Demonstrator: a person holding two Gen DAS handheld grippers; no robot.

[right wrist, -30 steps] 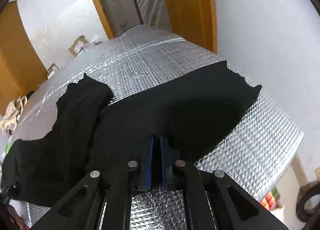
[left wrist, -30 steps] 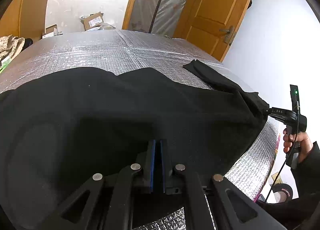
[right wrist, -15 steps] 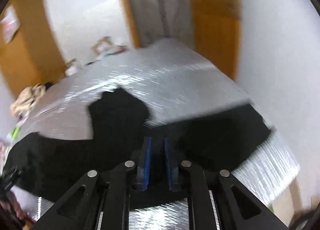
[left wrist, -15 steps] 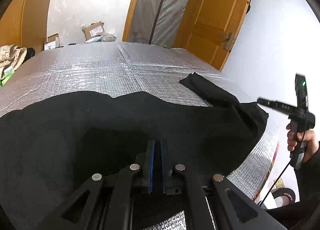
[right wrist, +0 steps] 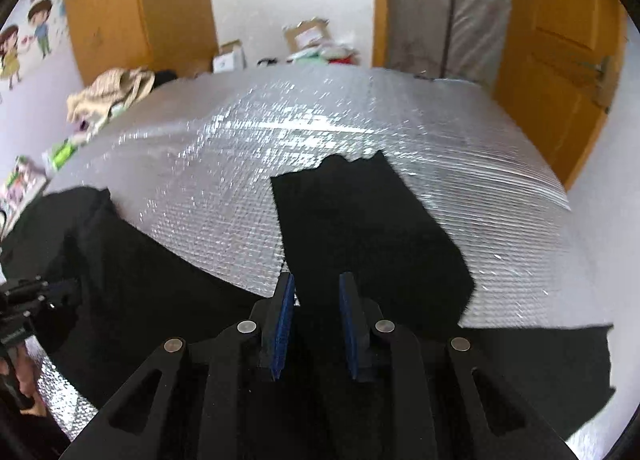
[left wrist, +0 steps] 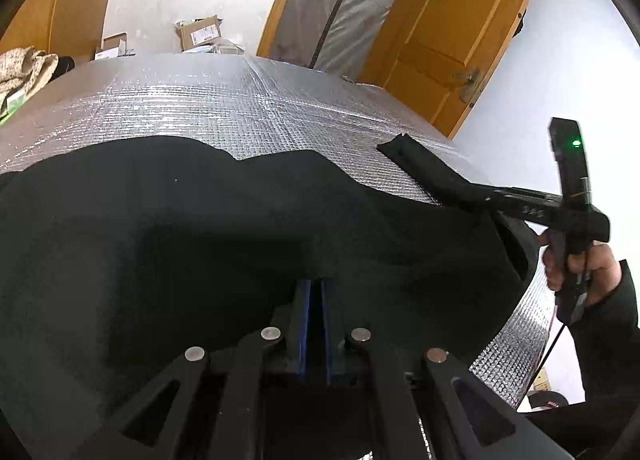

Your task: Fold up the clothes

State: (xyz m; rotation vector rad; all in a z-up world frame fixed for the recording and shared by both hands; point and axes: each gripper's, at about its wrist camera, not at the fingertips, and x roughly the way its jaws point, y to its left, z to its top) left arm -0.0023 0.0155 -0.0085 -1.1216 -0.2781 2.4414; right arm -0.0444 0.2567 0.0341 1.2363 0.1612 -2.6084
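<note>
A black garment lies spread along the near edge of a table covered in silver foil quilting, its body draped toward that edge and one sleeve stretched out across the foil toward the far right corner. The left gripper has its blue-padded fingers drawn narrow, almost touching, with the black fabric's hem bunched right at their tips; they appear to pinch the cloth. The right gripper hovers low above the base of the sleeve with its blue fingers spread wide and nothing between them. In the left wrist view, the right gripper reaches in from the right edge over the sleeve. Beyond the far edge stand cardboard boxes, an orange door and a pale heap of cloth at the far left corner.
</note>
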